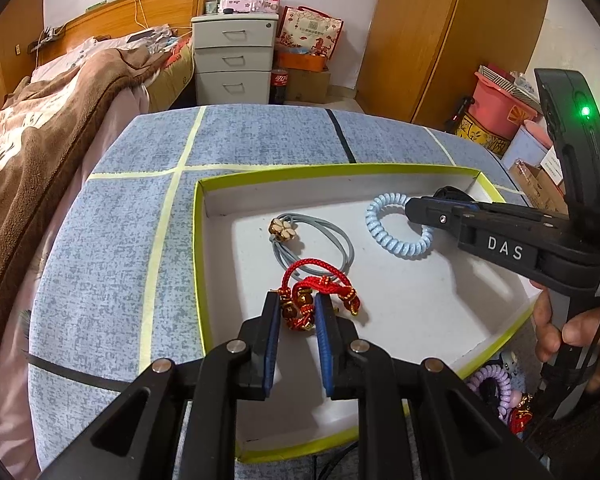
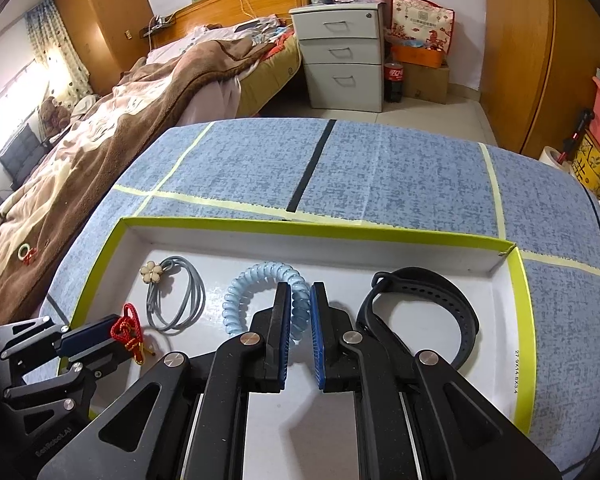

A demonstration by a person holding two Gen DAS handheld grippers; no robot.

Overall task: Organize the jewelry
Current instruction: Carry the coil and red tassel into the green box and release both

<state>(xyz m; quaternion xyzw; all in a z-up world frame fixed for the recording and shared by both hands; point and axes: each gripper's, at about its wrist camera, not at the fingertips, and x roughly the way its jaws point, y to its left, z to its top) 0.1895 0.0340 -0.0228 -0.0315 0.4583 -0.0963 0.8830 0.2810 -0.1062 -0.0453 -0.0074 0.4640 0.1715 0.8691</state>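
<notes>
A white tray with a lime-green rim (image 1: 199,240) (image 2: 525,320) sits on the blue table. My left gripper (image 1: 297,308) is shut on a red cord bracelet with gold beads (image 1: 320,292), resting on the tray floor; it also shows in the right wrist view (image 2: 129,332). My right gripper (image 2: 300,300) has its jaws around one side of a light-blue spiral hair tie (image 2: 260,276) (image 1: 396,240). A grey elastic with a cream flower (image 1: 312,248) (image 2: 180,300) lies between the two. A black wristband (image 2: 452,308) lies at the tray's right end.
The blue-cloth table (image 1: 140,208) has yellow and black tape lines. A bed with a brown blanket (image 1: 40,140) stands left. A purple spiral tie and red trinkets (image 1: 496,388) lie beyond the tray's near right edge. White drawers (image 2: 340,52) stand behind.
</notes>
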